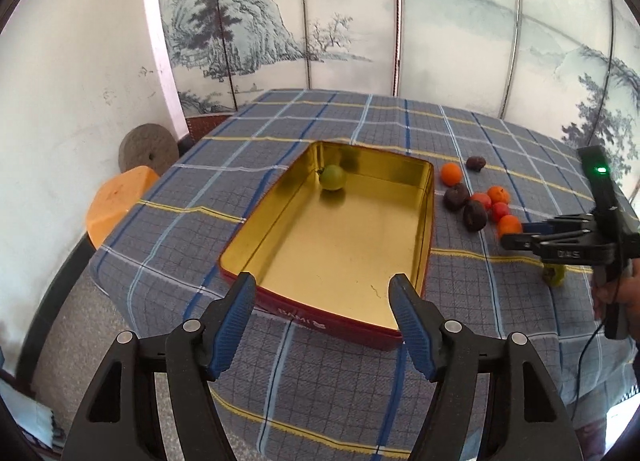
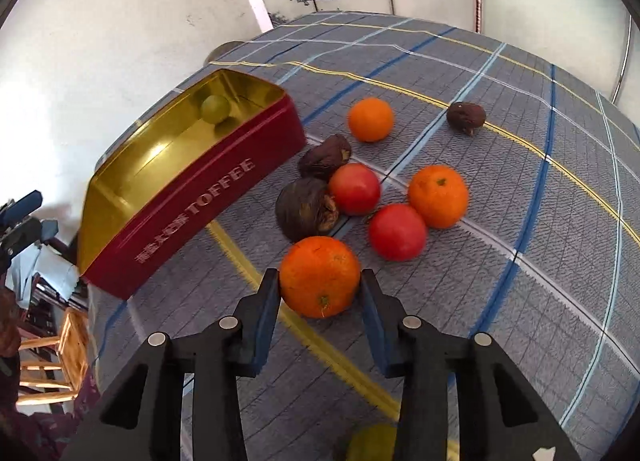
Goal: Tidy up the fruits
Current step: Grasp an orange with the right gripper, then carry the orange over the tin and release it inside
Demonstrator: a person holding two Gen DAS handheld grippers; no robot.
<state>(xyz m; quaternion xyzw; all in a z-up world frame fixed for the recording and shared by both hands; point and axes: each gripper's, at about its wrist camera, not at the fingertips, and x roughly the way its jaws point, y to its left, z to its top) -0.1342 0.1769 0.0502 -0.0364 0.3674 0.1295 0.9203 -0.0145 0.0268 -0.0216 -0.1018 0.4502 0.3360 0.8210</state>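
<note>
The right gripper is clenched on the nearest orange, its 2 blue pads pressing the fruit's left and right flanks while it sits on the checked tablecloth, at the near edge of the fruit cluster and just beside the red toffee tin. The left gripper is released, its jaws apart with nothing between them, hanging over the near rim of the tin's gold interior. Inside the tin, 1 green fruit lies against the far corner. Loose on the cloth are 2 more oranges, 2 red fruits and 3 dark wrinkled ones, packed closely except for 1 dark fruit lying apart. The orange looks firm, round and moderately light, with a dimpled peel that should give the pads fair friction; a hold across its widest middle seems best, since a grip nearer the top or bottom would likely let it squirt out. The red fruits look smooth and softer, so they probably need a gentler squeeze.
</note>
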